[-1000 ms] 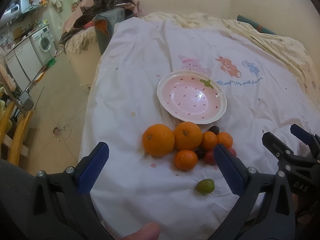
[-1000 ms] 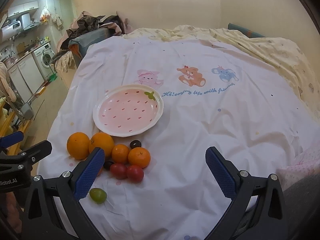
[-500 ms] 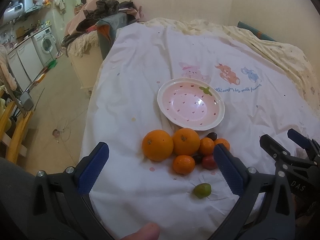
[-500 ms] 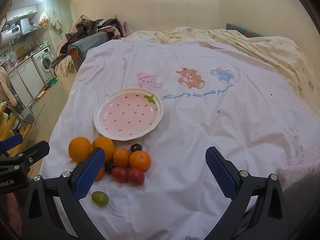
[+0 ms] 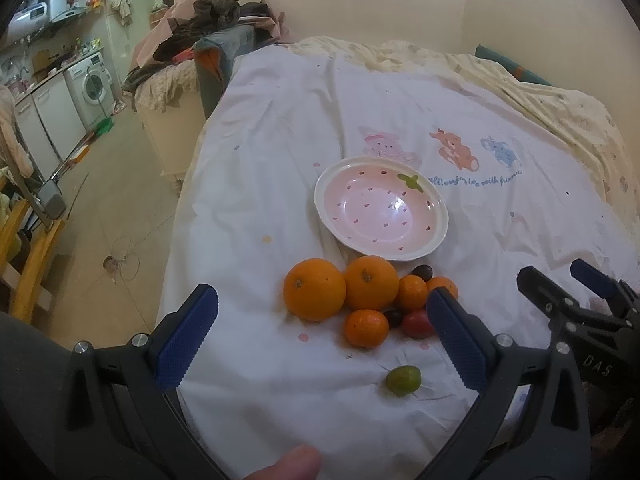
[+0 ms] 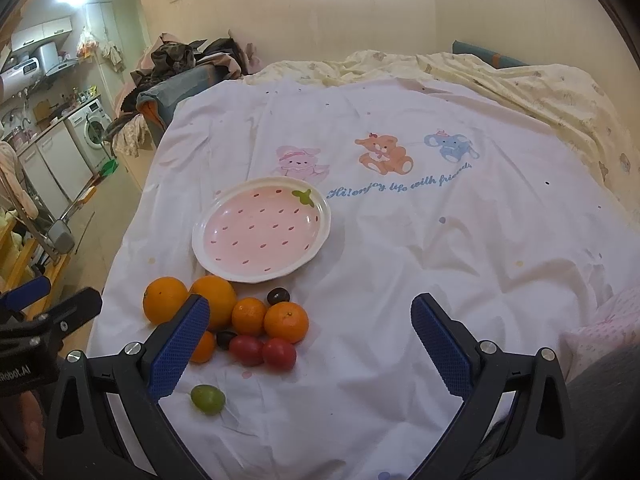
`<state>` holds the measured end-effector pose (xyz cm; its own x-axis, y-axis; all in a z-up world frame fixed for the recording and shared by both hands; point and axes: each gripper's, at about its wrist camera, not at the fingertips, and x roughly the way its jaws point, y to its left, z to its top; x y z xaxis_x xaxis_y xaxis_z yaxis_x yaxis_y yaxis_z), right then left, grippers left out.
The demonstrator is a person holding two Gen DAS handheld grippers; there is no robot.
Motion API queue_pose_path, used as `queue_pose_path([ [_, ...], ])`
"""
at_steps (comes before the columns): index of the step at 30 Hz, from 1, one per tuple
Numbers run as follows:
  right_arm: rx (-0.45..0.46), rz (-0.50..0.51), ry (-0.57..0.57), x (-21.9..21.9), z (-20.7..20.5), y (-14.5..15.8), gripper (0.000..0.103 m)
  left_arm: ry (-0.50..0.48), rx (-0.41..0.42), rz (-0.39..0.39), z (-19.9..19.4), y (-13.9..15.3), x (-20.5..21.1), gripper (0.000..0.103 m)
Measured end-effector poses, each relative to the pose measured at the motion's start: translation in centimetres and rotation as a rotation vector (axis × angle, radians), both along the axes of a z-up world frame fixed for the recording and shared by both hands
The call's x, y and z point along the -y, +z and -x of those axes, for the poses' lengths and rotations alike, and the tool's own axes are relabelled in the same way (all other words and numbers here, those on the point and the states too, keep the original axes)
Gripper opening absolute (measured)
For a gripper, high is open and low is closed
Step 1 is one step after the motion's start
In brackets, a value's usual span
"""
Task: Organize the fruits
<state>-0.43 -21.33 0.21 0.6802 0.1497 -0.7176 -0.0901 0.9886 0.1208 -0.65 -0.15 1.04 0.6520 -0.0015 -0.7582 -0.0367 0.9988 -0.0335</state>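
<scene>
Both views pulled back, white bedsheet (image 6: 400,280), kitchen bkgd left

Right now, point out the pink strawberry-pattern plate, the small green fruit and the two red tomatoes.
pink strawberry-pattern plate (image 6: 240,274): right wrist view, near rim.
small green fruit (image 6: 207,399): right wrist view, centre.
two red tomatoes (image 6: 279,354): right wrist view, right tomato's centre.

White cartoon-print bedsheet (image 6: 400,264), washing machine (image 5: 94,82), clothes pile (image 6: 180,60) on sofa, yellow blanket (image 6: 540,88)

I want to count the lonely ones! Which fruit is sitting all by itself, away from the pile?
The green fruit. It lies alone on the sheet, apart from the heap of orange, red and dark fruits.
</scene>
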Motion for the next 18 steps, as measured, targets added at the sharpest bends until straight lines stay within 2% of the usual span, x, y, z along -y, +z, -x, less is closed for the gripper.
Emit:
queue_pose_path([
  [18,0.002,-0.009,0.005,-0.07,-0.04,0.07,0.103,0.007,0.004,-0.007,0.18,0.14,0.13,0.103],
])
